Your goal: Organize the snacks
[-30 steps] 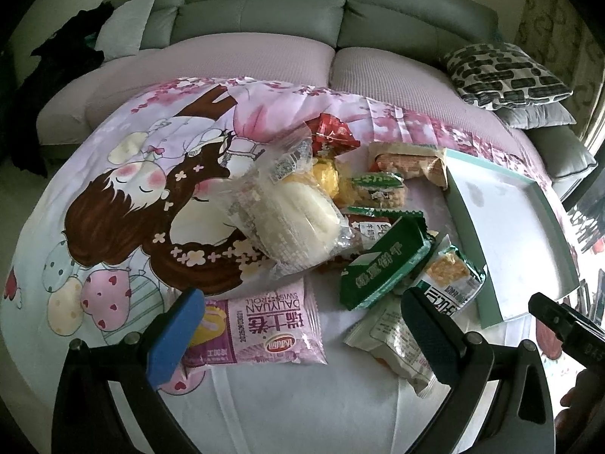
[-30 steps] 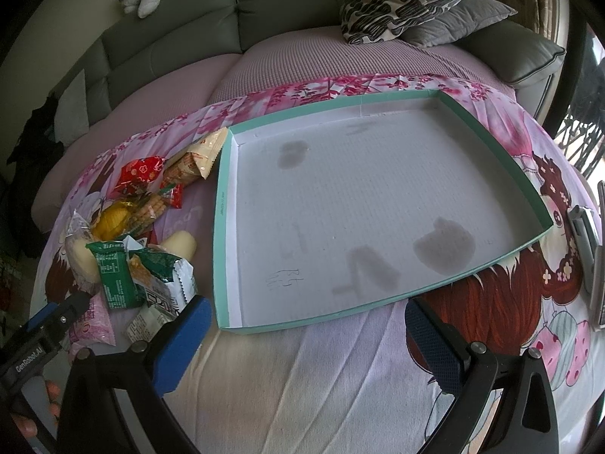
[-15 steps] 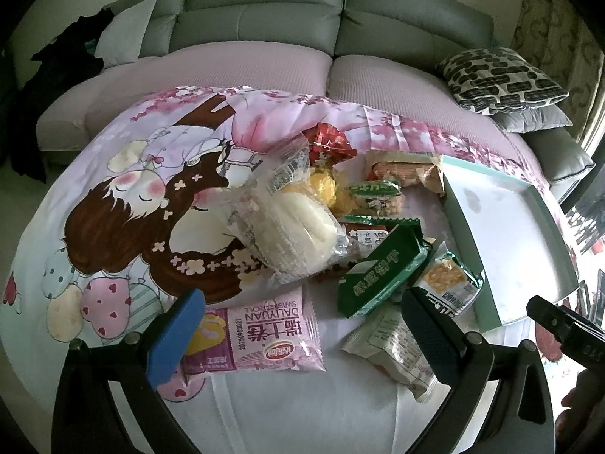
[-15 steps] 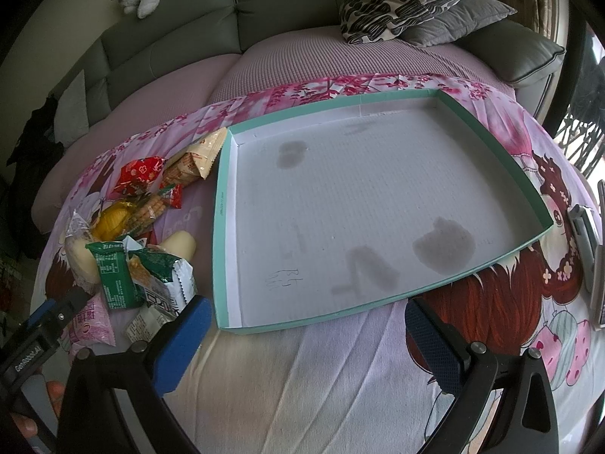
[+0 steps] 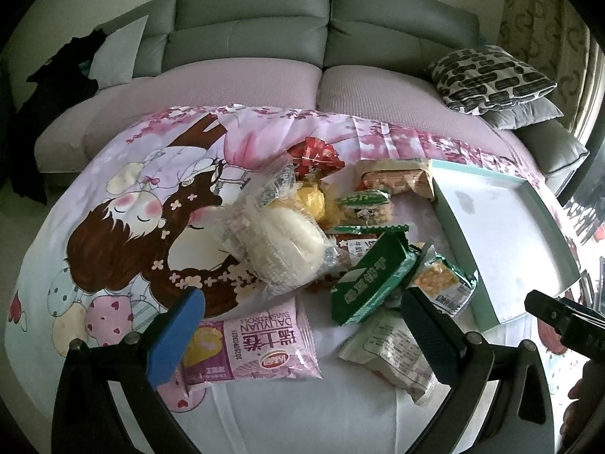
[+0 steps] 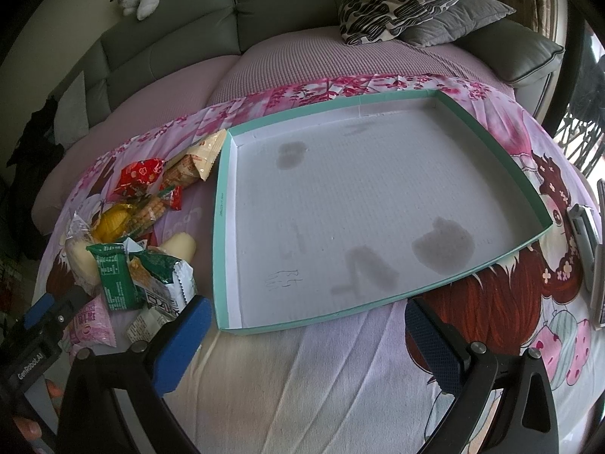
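Snack pile point(image 5: 325, 234) just ahead of spread, empty left gripper point(image 5: 302, 325), left of teal tray point(image 6: 223, 204); right gripper point(image 6: 306, 329) likewise spread, empty.

A cartoon-printed sheet point(image 5: 124, 227) covers the whole surface, draped over the mauve sofa seat point(image 5: 242, 83) at the far side. Left of centre, a heap of snacks: a clear-wrapped white bun point(image 5: 280, 246) on top, a pink Swiss-roll packet point(image 5: 257, 344) flat at the near edge, a dark green biscuit pack point(image 5: 374, 280) leaning beside it, a red wrapper point(image 5: 315, 157) at the far end. Right of the heap, touching it, lies a shallow teal-rimmed box lid point(image 6: 223, 204), its grey floor stained.
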`<state>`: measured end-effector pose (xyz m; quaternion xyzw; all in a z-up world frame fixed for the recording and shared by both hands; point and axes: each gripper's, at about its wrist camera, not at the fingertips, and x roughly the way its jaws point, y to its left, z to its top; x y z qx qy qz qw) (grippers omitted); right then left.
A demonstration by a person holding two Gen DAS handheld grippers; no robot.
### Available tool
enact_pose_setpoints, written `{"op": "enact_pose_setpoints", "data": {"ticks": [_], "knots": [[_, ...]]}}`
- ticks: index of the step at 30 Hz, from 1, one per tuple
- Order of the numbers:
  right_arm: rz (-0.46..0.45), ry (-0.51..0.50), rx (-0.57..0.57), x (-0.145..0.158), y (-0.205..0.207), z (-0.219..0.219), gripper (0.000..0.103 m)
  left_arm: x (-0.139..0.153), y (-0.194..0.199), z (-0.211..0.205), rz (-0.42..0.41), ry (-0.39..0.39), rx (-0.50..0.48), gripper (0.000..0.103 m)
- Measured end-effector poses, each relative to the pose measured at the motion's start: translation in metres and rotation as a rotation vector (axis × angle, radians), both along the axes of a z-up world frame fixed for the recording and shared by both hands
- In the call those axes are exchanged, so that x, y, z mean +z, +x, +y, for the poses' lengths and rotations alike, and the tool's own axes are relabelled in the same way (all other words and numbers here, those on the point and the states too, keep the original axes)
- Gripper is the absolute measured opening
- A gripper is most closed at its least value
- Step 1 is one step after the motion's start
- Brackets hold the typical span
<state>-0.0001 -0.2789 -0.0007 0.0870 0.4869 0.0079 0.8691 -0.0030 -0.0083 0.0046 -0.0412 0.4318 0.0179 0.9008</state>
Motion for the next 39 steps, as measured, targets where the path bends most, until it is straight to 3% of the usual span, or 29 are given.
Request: {"op": "enact_pose_setpoints", "data": {"ticks": [11,26,33,39], "knots": [[0.003,-0.004,0.001,0.001,0.001,0.003,0.103,-0.001,-0.001,0.005,0.002,-0.069,-0.011,0.103],[0.015,-0.021,0.016,-0.001,0.003,0.009,0.103,0.000,-0.002,0.017,0.001,-0.087,0.011,0.103],[0.024,-0.009,0.050,-0.001,0.004,0.017,0.103,-0.010,-0.002,0.027,0.064,-0.092,0.018,0.103],[0.059,0.040,0.159,-0.009,0.006,0.043,0.103,-0.025,-0.002,0.038,0.140,-0.067,0.033,0.103]]}}
